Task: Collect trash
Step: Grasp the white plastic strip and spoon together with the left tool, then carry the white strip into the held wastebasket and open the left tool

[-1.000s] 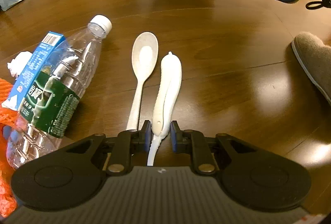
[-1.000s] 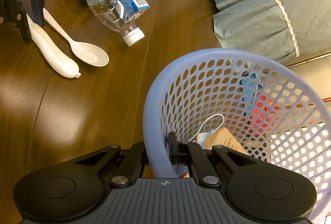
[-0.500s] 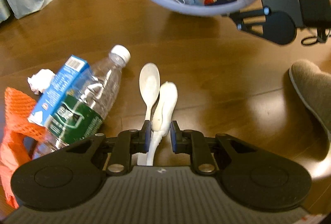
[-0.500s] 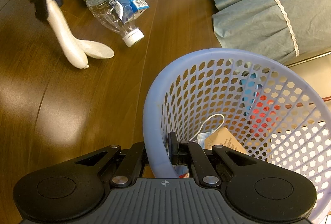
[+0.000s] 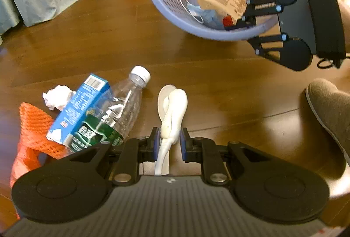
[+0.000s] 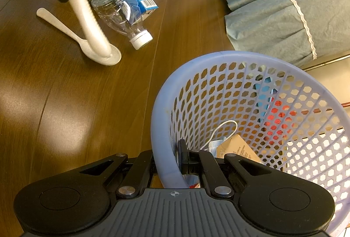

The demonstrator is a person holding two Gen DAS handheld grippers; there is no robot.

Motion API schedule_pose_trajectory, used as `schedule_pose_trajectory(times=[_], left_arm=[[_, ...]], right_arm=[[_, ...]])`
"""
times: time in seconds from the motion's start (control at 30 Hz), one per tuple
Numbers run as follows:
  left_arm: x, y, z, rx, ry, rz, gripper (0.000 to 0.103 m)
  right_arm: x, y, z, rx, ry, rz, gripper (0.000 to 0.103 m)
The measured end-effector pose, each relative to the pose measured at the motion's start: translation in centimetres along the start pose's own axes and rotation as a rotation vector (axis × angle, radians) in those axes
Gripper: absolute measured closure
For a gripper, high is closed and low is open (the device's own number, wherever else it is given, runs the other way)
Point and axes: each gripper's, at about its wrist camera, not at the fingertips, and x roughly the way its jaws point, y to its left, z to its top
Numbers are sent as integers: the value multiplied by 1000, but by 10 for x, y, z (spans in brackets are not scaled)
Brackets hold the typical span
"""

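Open wood floor (image 5: 218, 75) separates my left gripper (image 5: 168, 145), clamped on a white ridged handle (image 5: 175, 110), from the basket (image 6: 161, 127) whose rim my right gripper (image 6: 168, 162) pinches.

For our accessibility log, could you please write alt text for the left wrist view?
The left gripper grips a white wrapped utensil above a white spoon on the wooden floor; beyond, the right gripper holds a lavender basket of trash.

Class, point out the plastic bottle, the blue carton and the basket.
plastic bottle (image 5: 122, 110), left wrist view, clear body
blue carton (image 5: 81, 105), left wrist view, long side
basket (image 6: 164, 118), right wrist view, near rim
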Motion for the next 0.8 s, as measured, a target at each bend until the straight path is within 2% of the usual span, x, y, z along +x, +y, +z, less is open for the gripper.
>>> schedule_pose_trajectory(times=[0.43, 0.8], left_arm=[[-32, 8, 40, -16, -107, 20, 88], [-38, 1, 63, -13, -149, -4, 88]], right_arm=[[0, 0, 0, -1, 0, 0, 102], [0, 0, 0, -2, 0, 0, 102]])
